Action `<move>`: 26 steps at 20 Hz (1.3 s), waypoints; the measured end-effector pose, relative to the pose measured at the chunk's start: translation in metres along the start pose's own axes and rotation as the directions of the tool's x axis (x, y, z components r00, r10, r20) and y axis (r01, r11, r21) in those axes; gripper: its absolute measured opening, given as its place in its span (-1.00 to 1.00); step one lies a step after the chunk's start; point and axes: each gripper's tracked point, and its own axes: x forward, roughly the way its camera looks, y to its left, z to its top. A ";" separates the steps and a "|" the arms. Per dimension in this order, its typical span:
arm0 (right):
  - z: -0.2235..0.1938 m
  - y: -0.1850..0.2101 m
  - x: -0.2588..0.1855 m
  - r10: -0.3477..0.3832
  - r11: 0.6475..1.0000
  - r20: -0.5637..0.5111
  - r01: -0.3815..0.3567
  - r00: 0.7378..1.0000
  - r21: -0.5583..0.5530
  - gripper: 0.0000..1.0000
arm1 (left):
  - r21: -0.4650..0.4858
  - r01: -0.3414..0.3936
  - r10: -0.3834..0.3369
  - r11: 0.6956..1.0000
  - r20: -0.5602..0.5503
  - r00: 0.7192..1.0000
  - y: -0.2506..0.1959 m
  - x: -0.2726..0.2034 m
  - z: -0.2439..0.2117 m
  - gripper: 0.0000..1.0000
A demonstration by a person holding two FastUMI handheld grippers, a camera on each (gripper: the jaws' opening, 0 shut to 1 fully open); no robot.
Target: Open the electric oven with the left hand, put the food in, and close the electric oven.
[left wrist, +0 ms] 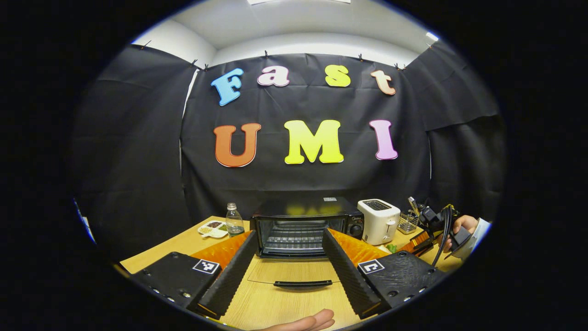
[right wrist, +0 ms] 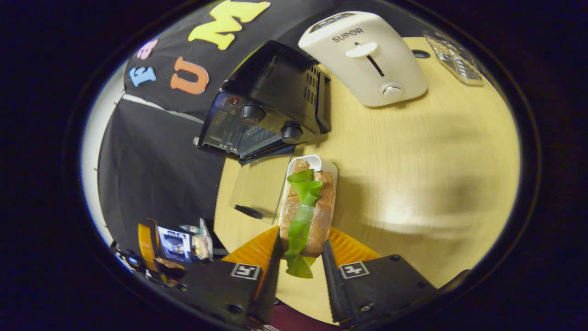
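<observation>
The black electric oven stands at the back of the table with its glass door folded down flat and its handle toward me; the rack inside is bare. My left gripper hovers open over that door, its fingers spread wide with nothing between them. In the right gripper view, my right gripper is shut on a brown-bread sandwich with green lettuce, which lies along a white dish near the oven and its lowered door. The right gripper and its hand show to the right of the oven.
A white toaster stands right of the oven, with a wire basket beyond it. Left of the oven are a small bottle and a divided dish. A fingertip shows at the table's near edge.
</observation>
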 end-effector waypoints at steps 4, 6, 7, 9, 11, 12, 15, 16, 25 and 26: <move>-0.002 0.005 -0.008 -0.021 1.000 0.041 0.022 0.999 -0.017 -0.23 | 0.000 -0.001 0.001 1.000 0.009 1.000 0.008 -0.009 0.003 0.87; -0.005 0.010 -0.017 -0.027 0.999 0.072 0.029 0.997 -0.028 -0.23 | -0.004 0.002 -0.002 1.000 0.017 1.000 0.012 -0.013 0.005 0.87; -0.007 0.015 -0.021 -0.023 0.999 0.092 0.026 0.995 -0.032 -0.23 | -0.007 0.010 -0.009 1.000 0.022 1.000 0.013 -0.013 0.006 0.88; -0.010 0.029 -0.025 0.000 1.000 0.125 0.004 0.992 -0.031 -0.23 | -0.016 0.015 -0.015 1.000 0.029 0.999 0.019 -0.012 0.008 0.88; -0.015 0.045 -0.023 0.027 0.999 0.161 -0.022 0.987 -0.031 -0.23 | -0.029 0.020 -0.019 0.999 0.025 1.000 0.026 -0.012 0.005 0.88; -0.015 0.054 -0.020 0.032 0.999 0.193 -0.026 0.981 -0.034 -0.23 | -0.034 0.022 -0.021 0.999 0.026 0.999 0.030 -0.014 0.005 0.88; -0.020 0.083 0.000 0.058 0.998 0.258 -0.048 0.964 -0.047 -0.23 | -0.035 0.024 -0.023 0.999 0.020 1.000 0.043 -0.015 0.002 0.88; -0.022 0.095 0.009 0.081 0.996 0.272 -0.072 0.959 -0.043 -0.24 | -0.030 0.017 -0.017 0.999 0.023 1.000 0.049 -0.017 0.002 0.88; 0.009 0.168 0.094 0.120 0.975 0.623 -0.210 0.773 0.074 -0.24 | -0.038 0.016 -0.015 0.999 0.031 0.999 0.087 -0.028 -0.001 0.88; 0.019 0.171 0.101 0.095 0.973 0.681 -0.212 0.726 0.090 -0.24 | -0.049 0.015 -0.014 0.999 0.033 0.999 0.091 -0.027 -0.002 0.88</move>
